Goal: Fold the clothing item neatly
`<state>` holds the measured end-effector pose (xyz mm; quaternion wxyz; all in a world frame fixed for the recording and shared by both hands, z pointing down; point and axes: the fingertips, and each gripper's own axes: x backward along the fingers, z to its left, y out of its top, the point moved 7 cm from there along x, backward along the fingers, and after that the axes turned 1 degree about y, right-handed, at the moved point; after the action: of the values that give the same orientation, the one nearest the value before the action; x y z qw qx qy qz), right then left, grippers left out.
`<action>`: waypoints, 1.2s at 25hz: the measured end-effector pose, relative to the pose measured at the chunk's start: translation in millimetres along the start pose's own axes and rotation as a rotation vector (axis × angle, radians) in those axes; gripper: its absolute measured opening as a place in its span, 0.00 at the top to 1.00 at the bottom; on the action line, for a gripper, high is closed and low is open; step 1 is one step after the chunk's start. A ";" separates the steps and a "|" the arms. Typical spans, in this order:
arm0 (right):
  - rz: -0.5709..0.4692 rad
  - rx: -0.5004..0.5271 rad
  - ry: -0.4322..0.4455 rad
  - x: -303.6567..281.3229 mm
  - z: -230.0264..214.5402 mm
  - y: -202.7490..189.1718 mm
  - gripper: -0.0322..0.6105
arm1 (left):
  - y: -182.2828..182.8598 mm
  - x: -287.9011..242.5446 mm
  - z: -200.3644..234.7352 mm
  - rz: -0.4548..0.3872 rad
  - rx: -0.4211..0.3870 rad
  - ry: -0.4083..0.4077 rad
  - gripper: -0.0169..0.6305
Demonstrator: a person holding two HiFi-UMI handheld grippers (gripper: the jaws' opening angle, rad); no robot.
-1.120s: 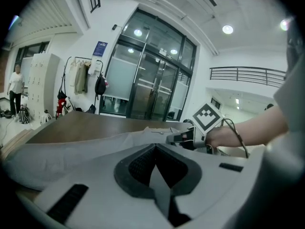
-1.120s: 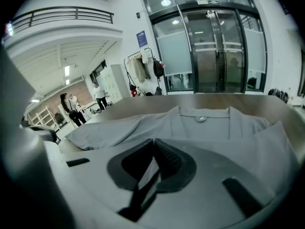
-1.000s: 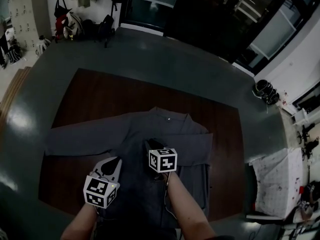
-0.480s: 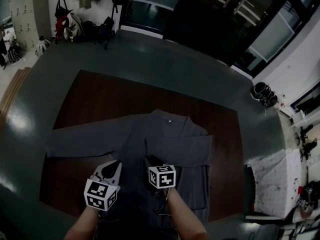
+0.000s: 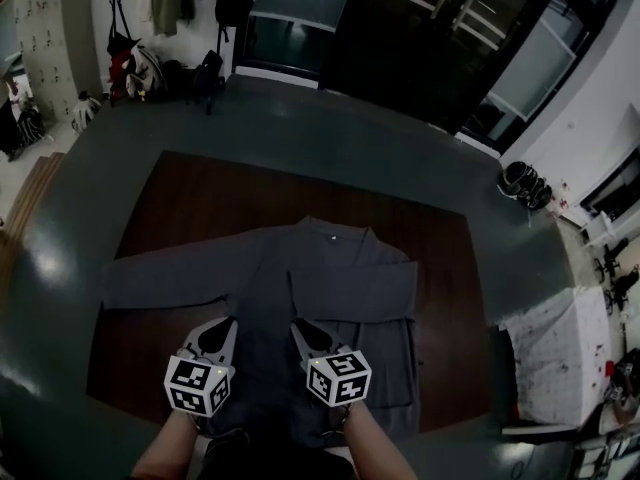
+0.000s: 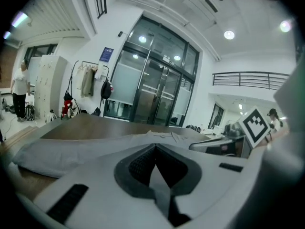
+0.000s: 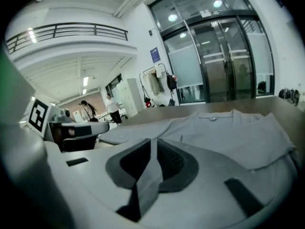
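The brown tabletop [image 5: 180, 188] carries a grey shirt [image 5: 330, 268] laid flat, collar away from the person. Its right-hand sleeve [image 5: 365, 293] is folded across the chest and the left-hand sleeve [image 5: 170, 288] lies stretched out sideways, so the sleeve stage looks half done. Both grippers hang over the shirt's lower body. The left gripper [image 5: 228, 323] has its jaws pressed together on nothing. The right gripper [image 5: 298, 325] has jaws that have just been closing to a narrow slit, with no cloth between them. Next, probably, the outstretched cuff needs pinching and carrying inward.
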<state>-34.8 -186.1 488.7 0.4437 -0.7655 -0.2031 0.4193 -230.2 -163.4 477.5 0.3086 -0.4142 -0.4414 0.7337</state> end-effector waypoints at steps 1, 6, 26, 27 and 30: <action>-0.038 -0.020 -0.009 14.5 -0.2 2.2 0.92 | 0.7 6.9 -3.0 -0.008 -0.007 0.014 0.96; -0.194 -0.069 -0.019 92.8 -1.8 8.5 0.96 | -5.5 55.5 -36.8 -0.040 -0.026 0.083 0.96; -0.365 0.034 0.088 203.0 83.4 -19.5 0.97 | -29.7 193.2 -105.2 -0.139 -0.109 0.284 0.96; -0.365 0.050 0.102 198.8 94.0 -17.5 0.97 | -28.6 197.0 -101.1 -0.144 -0.110 0.282 0.96; -0.364 0.081 0.135 181.5 128.3 -13.0 0.97 | -29.5 211.7 -79.3 -0.162 -0.095 0.278 0.96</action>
<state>-36.8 10.1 383.3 0.5552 -0.7241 -0.2911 0.2876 -256.6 53.4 411.9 0.4048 -0.4889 -0.4606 0.6204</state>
